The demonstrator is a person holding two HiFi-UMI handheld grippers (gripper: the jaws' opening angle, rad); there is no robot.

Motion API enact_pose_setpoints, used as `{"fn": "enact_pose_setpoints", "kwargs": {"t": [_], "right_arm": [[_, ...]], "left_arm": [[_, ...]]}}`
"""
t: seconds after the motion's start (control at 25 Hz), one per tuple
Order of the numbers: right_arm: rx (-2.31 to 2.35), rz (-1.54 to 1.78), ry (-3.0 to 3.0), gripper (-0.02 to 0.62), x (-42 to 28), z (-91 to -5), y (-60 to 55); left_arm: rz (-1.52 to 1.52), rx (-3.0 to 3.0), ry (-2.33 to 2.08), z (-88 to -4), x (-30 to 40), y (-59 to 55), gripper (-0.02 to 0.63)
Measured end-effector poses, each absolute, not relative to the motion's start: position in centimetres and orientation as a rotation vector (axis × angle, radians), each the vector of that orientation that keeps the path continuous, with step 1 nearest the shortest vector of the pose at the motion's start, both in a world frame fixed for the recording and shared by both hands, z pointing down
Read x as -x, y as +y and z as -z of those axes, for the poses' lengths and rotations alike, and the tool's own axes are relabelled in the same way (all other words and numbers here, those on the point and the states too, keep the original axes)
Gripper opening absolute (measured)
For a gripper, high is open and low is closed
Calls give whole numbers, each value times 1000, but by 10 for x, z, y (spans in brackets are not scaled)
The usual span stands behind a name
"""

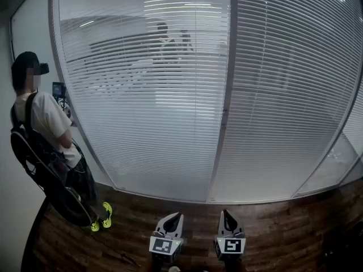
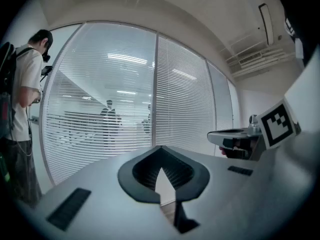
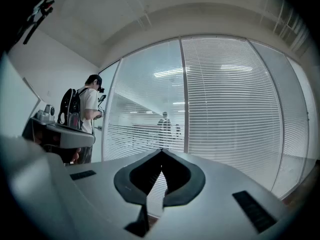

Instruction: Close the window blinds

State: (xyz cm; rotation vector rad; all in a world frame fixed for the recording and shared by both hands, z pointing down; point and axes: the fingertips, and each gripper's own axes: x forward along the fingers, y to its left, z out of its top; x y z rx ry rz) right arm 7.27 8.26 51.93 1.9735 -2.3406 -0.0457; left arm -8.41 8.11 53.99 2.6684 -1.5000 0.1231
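The bottom edge cuts the left claw (image 1: 177,215) and right claw (image 1: 226,213); 2 figures (image 1: 170,41) behind the blinds (image 1: 272,95) are dim.

White horizontal-slat window blinds (image 1: 159,123) span curved glass wall, behind far edge of dark wooden plank floor (image 1: 283,231). Grey vertical metal mullion (image 1: 227,95) splits blinds: one panel left, one right. Person in white shirt with black backpack (image 1: 45,123) at floor's left edge, just beside left panel's frame. Dark silhouetted figures (image 1: 163,41) beyond glass, behind upper left panel. Grey plastic left gripper (image 1: 176,215) and grey plastic right gripper (image 1: 226,213) side by side above floor's near edge, apart, well short of blinds, either side of mullion's foot.
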Motion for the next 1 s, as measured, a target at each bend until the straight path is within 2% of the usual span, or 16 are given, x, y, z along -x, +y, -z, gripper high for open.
{"fn": "enact_pose_setpoints", "kwargs": {"t": [0.52,1.0], "right_arm": [[-2020,-15,-2278,2,-81,-535,79],[-2025,-25,-2298,3,-62,-536,78]], "left_arm": [[-118,-2609,-1545,-541,105,74,0],[-148,-2624,-1519,-545,128,70,0]]}}
